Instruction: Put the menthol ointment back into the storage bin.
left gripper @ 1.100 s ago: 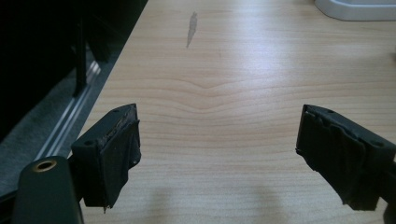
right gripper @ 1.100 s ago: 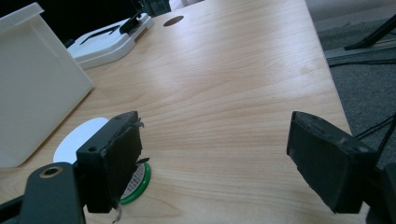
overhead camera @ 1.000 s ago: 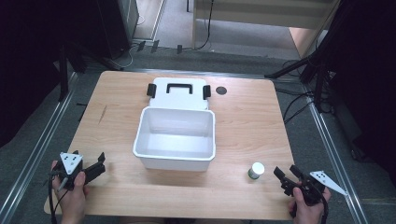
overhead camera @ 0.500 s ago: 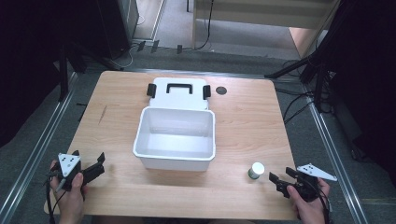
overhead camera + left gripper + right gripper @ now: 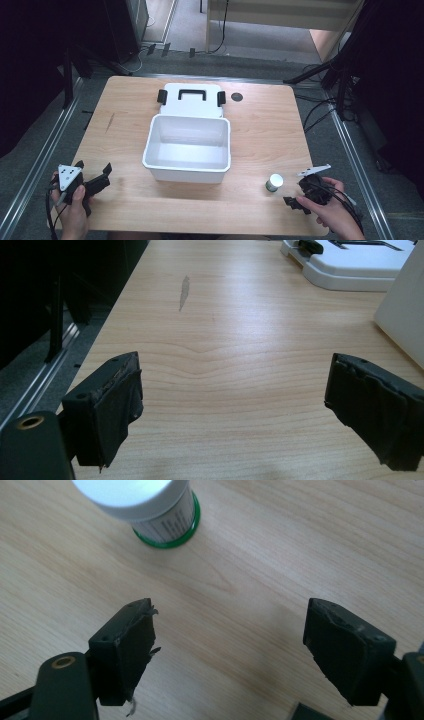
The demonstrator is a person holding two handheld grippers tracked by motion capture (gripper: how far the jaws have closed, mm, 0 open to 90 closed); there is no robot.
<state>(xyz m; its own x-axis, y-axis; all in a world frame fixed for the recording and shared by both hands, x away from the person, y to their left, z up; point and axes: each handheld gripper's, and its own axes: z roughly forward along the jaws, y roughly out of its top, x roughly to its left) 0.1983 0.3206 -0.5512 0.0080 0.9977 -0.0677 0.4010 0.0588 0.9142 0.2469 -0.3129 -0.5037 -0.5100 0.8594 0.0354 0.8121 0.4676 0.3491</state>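
A small bottle (image 5: 273, 182) with a white cap and a green base stands upright on the wooden table (image 5: 265, 130), near the front right. My right gripper (image 5: 292, 202) is held just in front of it and to its right, tipped down at the table. In the right gripper view the bottle (image 5: 150, 505) sits beyond the open right gripper (image 5: 230, 650). Its jaws have just been closing slightly, with only bare wood between them. My left gripper (image 5: 93, 168) rests at the front left, open, and in its own view the left gripper (image 5: 230, 410) has nothing between its jaws.
An open white bin (image 5: 151, 150) stands mid-table. Its lid (image 5: 190, 102), with a black handle and clips, lies flat behind it. A small dark disc (image 5: 236, 96) is set in the table at the back right. The bin's wall (image 5: 405, 315) is at the right of the left gripper view.
My right hand has lifted and shifted towards the front edge, and its gripper now tips down beside the bottle. The left hand has kept still.
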